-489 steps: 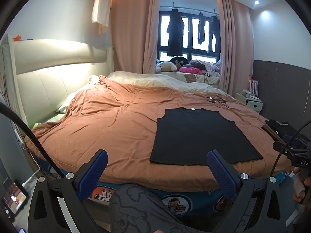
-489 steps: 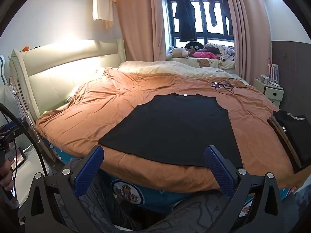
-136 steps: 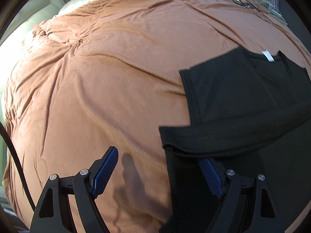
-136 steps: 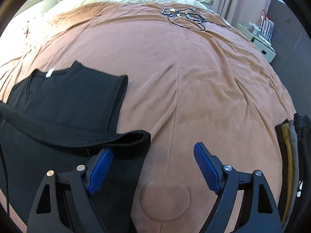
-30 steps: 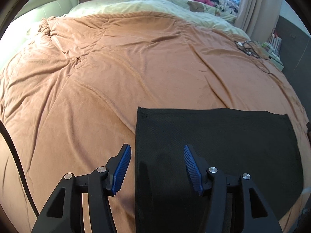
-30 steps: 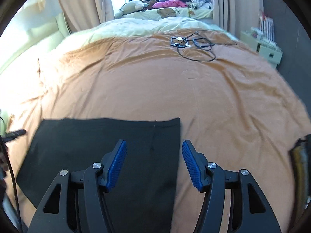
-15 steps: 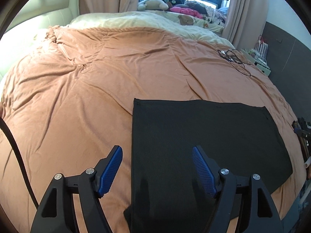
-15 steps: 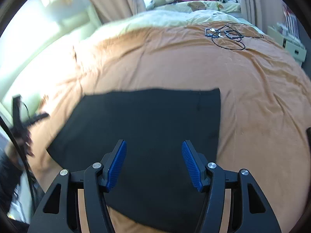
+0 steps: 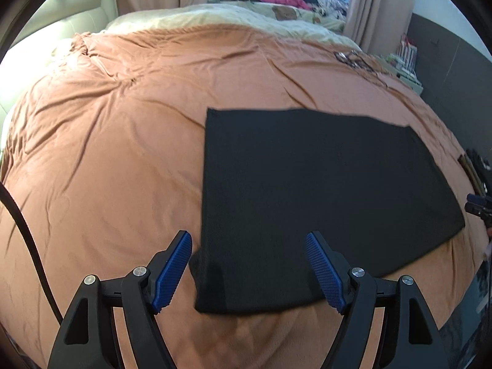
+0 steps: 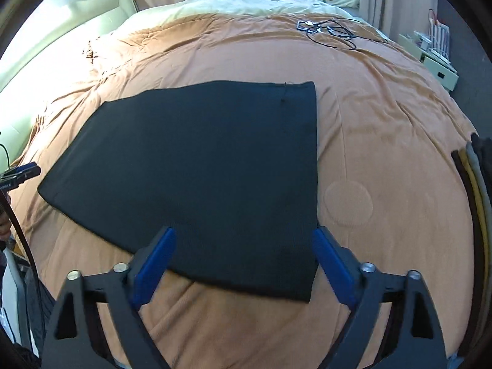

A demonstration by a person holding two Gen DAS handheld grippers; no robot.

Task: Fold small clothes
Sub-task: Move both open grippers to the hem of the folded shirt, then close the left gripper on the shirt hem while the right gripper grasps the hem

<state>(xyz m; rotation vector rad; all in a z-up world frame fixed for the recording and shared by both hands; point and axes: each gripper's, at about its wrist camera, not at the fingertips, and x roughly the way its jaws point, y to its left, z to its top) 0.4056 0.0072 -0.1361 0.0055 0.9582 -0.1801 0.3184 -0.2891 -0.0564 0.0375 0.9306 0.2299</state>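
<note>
Black shirt [image 9: 323, 190] lies folded flat on my orange bedspread [image 9: 107, 153]. My left gripper [image 9: 249, 264] and right gripper [image 10: 243, 264] hover above it, jaws apart, the right's just widened, nothing held.

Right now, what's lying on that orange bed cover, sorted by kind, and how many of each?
Black folded garment: 1
Stack of folded clothes at the right edge: 1
Tangle of black cables: 1
Total: 3 on the orange cover.
</note>
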